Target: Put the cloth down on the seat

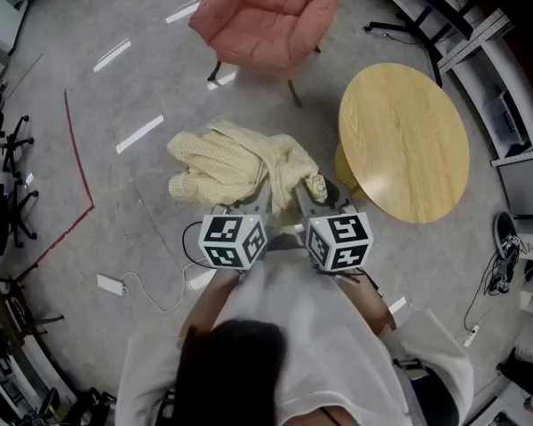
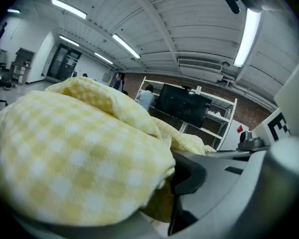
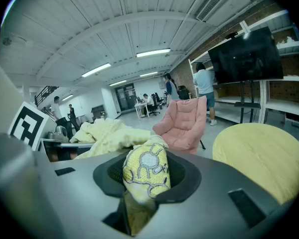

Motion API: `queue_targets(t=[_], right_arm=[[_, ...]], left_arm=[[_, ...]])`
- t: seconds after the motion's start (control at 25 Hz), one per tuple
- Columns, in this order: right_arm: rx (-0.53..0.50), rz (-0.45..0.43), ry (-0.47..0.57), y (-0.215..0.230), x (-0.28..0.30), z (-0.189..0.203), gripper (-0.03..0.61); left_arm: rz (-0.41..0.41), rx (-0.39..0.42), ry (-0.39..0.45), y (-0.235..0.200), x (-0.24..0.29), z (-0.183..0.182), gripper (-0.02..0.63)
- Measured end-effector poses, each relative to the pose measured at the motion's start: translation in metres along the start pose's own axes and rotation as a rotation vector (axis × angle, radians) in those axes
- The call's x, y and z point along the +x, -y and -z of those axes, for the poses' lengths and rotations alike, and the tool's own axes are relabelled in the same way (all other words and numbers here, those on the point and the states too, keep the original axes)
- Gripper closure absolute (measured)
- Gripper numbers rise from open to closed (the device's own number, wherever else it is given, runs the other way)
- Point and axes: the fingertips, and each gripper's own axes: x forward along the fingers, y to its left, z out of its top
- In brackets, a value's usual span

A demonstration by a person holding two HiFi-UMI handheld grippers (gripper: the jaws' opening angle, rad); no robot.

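A yellow checked cloth [image 1: 235, 169] hangs bunched in the air in front of me, above the grey floor. My left gripper [image 1: 253, 207] is shut on its near edge, and in the left gripper view the cloth [image 2: 79, 158] fills the frame and covers the jaws. My right gripper [image 1: 313, 193] is shut on a corner bearing an embroidered patch [image 3: 143, 171], which bulges up between its jaws. The pink padded chair [image 1: 271, 11] stands farther ahead with nothing on its seat, and shows beyond the cloth in the right gripper view as the chair [image 3: 182, 123].
A round wooden table [image 1: 404, 140] stands close on the right, just beside the right gripper. A white power strip [image 1: 111, 284] with its cable lies on the floor at the left, near a red tape line [image 1: 75, 162]. Shelves line the right wall.
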Motion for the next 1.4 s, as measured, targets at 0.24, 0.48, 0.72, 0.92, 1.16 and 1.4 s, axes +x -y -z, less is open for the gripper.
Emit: queue_targets(t=[0.24, 0.48, 0.72, 0.92, 1.16, 1.4], right_arm=[[0.003, 0.013, 0.007, -0.005, 0.005, -0.003, 0.446], [0.052, 0.007, 0.017, -0.006, 0.014, -0.004, 0.445], [0.044, 0.026, 0.006, -0.012, 0.025, -0.008, 0.443], [0.029, 0.048, 0.011, -0.018, 0.04, -0.014, 0.443], [0.037, 0.071, 0.011, -0.03, 0.06, -0.017, 0.443], [0.055, 0.07, 0.007, -0.04, 0.077, -0.02, 0.443]], left_arm=[[0.012, 0.006, -0.002, -0.006, 0.0, -0.005, 0.462], [0.042, 0.012, -0.002, -0.015, 0.004, -0.01, 0.462], [0.075, 0.007, -0.007, -0.027, 0.008, -0.015, 0.462], [0.103, 0.013, -0.012, -0.042, 0.015, -0.023, 0.462], [0.118, 0.021, -0.015, -0.064, 0.017, -0.032, 0.462], [0.135, 0.025, -0.028, -0.082, 0.02, -0.04, 0.462]])
